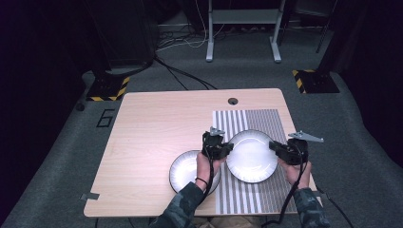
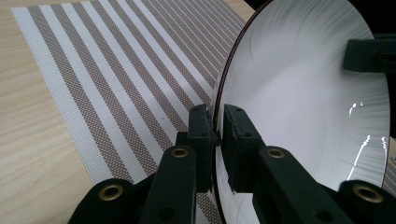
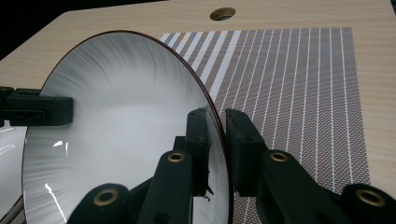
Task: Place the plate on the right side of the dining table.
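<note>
High view above near table (image 1: 142, 142) edge, facing forward and down, gripper views close along own jaws, facing each other, sharing plate (image 2: 303, 116) and striped mat (image 3: 303, 93)

Second plate (image 1: 183, 172) partly hidden under left forearm; person cut off at btm edge.

The right plate (image 1: 252, 156) is glossy white with grey brushed streaks toward a thin dark rim. The near-left plate (image 1: 185, 170) looks the same white with a dark edge. The placemat (image 1: 259, 118) carries brown and white stripes. The table (image 1: 152, 137) is pale wood grain. Both sleeves (image 1: 183, 206) are green camouflage.
</note>
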A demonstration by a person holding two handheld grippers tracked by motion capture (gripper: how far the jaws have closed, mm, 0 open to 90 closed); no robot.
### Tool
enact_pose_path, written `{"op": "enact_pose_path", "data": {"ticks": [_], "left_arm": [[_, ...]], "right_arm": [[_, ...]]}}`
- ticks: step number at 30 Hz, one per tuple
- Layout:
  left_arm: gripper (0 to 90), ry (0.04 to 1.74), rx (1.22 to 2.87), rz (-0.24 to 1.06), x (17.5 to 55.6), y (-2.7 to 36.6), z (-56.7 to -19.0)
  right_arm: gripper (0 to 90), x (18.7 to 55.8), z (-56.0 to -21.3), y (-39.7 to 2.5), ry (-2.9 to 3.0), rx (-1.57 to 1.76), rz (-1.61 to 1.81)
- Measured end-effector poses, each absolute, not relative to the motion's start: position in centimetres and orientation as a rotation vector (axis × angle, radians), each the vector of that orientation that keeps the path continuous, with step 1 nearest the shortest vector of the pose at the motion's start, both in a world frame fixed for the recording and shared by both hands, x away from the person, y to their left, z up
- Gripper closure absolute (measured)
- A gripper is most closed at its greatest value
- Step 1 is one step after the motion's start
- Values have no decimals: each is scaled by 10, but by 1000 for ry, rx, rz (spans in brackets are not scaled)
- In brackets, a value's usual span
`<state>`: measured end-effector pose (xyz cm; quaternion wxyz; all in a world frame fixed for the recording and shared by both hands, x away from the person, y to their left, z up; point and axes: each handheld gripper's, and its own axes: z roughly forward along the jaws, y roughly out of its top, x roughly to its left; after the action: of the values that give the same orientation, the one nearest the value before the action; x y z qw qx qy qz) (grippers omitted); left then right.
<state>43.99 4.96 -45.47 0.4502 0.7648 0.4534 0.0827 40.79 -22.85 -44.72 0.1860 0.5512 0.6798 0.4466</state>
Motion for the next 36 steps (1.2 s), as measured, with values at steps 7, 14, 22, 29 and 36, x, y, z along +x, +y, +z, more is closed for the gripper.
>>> {"op": "enact_pose_path", "data": {"ticks": [7, 14, 22, 29, 36], "left_arm": [[808, 1126, 1909, 254, 444, 44, -457], [803, 1136, 1921, 274, 446, 39, -461], [800, 1129, 1959, 310, 450, 35, -464], [796, 1122, 1982, 336, 454, 31, -467], [790, 1122, 1998, 347, 458, 27, -470]], "right_arm": [[800, 412, -448, -227, 1912, 1524, 1227], [800, 415, -453, -228, 1914, 1520, 1208], [795, 416, -461, -226, 1898, 1521, 1167], [791, 419, -468, -224, 1885, 1521, 1138], [792, 420, -473, -222, 1869, 1522, 1110]]}}
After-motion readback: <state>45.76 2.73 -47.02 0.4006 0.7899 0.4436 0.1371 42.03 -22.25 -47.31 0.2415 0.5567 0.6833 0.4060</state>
